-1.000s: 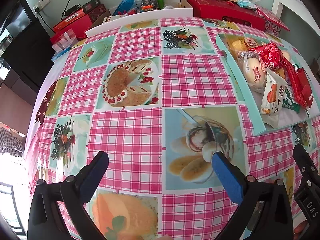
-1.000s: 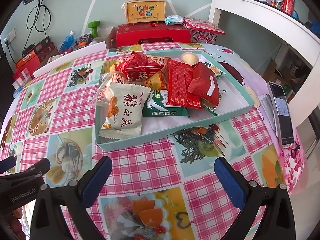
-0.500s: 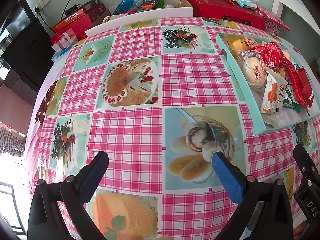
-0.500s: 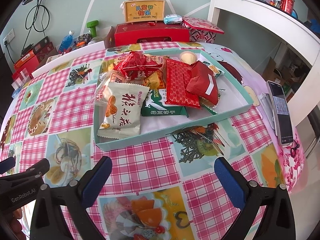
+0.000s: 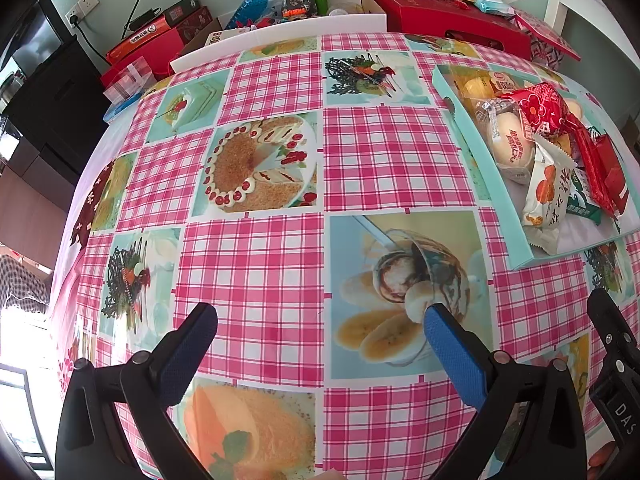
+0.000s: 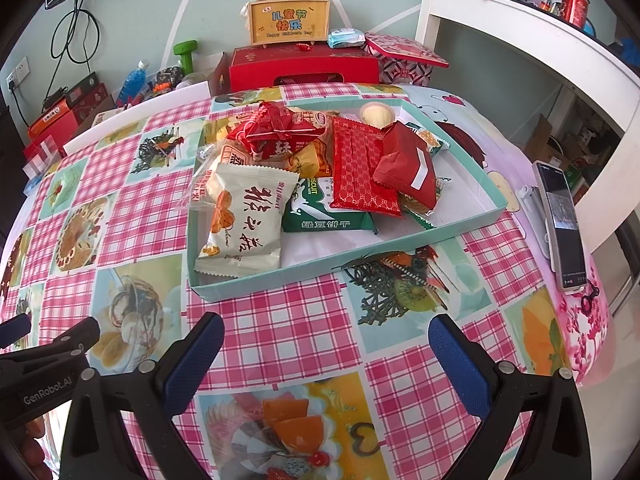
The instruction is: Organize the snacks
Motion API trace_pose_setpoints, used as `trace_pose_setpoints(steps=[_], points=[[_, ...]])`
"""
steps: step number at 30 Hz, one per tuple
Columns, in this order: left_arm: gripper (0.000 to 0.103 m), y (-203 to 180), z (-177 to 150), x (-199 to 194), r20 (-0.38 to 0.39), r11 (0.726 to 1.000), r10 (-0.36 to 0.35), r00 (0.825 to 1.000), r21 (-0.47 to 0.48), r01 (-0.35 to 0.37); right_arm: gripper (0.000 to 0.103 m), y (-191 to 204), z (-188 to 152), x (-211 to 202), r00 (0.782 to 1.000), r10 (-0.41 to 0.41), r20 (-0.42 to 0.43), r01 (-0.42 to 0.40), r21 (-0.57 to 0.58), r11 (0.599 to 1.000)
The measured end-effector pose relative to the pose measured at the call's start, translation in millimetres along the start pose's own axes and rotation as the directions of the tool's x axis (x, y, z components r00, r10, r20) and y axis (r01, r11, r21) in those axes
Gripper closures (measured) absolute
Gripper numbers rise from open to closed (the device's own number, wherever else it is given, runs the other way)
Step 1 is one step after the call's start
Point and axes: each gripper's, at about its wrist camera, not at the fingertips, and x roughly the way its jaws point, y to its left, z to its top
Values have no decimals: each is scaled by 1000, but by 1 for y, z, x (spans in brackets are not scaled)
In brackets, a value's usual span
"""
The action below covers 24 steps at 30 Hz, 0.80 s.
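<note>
Change from the earlier frames is slight: the teal tray (image 6: 460, 226) sits a little lower and nearer in the right wrist view, while the left wrist view looks unchanged. Left gripper (image 5: 320, 336) and right gripper (image 6: 326, 344) both hang released, jaws spread wide, empty, above the checked tablecloth (image 5: 256, 272). Only the right view shows the phone (image 6: 562, 224) at 3 o'clock by the table edge; only the left view shows the cake print (image 5: 256, 164) at 11 o'clock. Snacks are piled in the tray: white packet (image 6: 244, 224) at its near-left corner, green biscuit pack (image 6: 324, 216), patterned red packet (image 6: 360, 168), plain red pouch (image 6: 408, 168), round pale cup (image 6: 376, 114) at 12 o'clock.
</note>
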Motion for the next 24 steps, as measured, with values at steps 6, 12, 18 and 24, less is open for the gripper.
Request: trace_pose_setpoints(steps=[6, 12, 18, 24], points=[[0, 0, 0, 0, 0, 1000, 1, 1000, 0, -1, 0, -1, 0, 0, 1000, 0, -1, 0, 0, 1000], [0, -1, 1, 0, -1, 1000, 1, 1000, 0, -1, 0, -1, 0, 0, 1000, 0, -1, 0, 0, 1000], [0, 0, 0, 0, -2, 1000, 2, 1000, 0, -2, 0, -1, 0, 0, 1000, 0, -2, 0, -1, 1000], [0, 0, -1, 1, -4, 1000, 3, 1000, -1, -3, 0, 0, 0, 0, 1000, 0, -2, 0, 0, 1000]])
